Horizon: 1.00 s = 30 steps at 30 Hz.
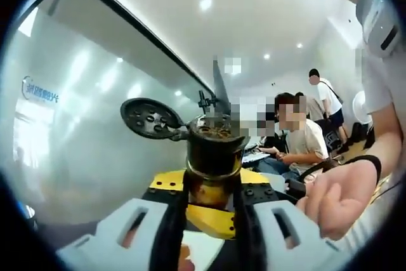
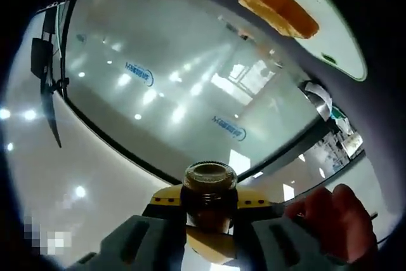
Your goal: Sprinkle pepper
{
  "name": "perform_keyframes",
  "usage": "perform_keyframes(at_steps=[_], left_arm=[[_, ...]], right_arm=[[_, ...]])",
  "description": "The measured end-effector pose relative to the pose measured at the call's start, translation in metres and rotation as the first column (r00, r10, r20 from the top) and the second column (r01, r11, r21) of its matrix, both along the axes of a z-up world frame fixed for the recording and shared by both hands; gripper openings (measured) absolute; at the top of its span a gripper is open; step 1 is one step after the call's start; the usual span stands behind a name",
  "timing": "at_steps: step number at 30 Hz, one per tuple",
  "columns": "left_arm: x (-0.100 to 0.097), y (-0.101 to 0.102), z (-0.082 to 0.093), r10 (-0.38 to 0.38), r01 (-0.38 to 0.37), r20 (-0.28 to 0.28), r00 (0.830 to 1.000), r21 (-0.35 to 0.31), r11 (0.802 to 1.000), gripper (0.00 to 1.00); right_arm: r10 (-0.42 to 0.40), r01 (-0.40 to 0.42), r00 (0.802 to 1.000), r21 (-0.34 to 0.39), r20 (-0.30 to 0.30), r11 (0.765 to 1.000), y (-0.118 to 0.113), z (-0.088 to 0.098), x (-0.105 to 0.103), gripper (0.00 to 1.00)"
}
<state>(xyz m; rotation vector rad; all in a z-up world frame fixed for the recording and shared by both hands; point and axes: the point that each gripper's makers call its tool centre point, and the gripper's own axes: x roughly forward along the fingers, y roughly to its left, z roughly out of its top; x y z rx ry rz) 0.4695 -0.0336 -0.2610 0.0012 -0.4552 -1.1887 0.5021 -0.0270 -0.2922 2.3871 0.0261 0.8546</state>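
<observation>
In the left gripper view, a frosted glass wall [image 1: 82,131] with a blue logo fills the space to the left of the dark glass pepper jar [image 1: 214,157], and a white ceiling with round lights runs above it. Behind the jar and to its right, a seated person in a pale shirt [image 1: 304,147] and a standing person [image 1: 327,103] are well apart from it. Closer, at the right, a hand [image 1: 339,198] with a black wristband hangs just beside the jar.

The left gripper [image 1: 212,220] pinches the pepper jar low on its body, its dark jaws pressed against both sides. The jar stands upright between them; its black flip lid [image 1: 151,118], pierced with holes, is swung open to the left, and brown pepper shows at the mouth.

In the right gripper view, the right gripper [image 2: 209,226] clamps a brown glass jar [image 2: 209,195] the same way. Far above that jar, a white oval plate [image 2: 330,30] carries an orange-brown slice of toast [image 2: 279,6]. A reddish hand [image 2: 333,220] sits just right of the jar.
</observation>
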Motion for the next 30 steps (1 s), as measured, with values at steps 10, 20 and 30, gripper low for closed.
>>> perform_keyframes(at_steps=[10,20,30], left_arm=[[-0.004,0.001,0.012,-0.032,0.032,-0.002,0.999,-0.064,0.997,0.22],[-0.002,0.002,0.018,-0.036,0.036,0.002,0.999,-0.065,0.997,0.19],[0.002,0.005,0.013,0.01,-0.01,-0.003,1.0,-0.026,1.0,0.17]], right_arm=[[-0.038,0.038,0.999,0.0,0.001,0.999,-0.002,0.005,0.0,0.22],[-0.039,0.04,0.999,-0.011,0.015,0.999,-0.001,0.008,0.001,0.22],[-0.045,0.044,0.998,-0.03,-0.032,0.999,0.003,0.003,0.001,0.23]])
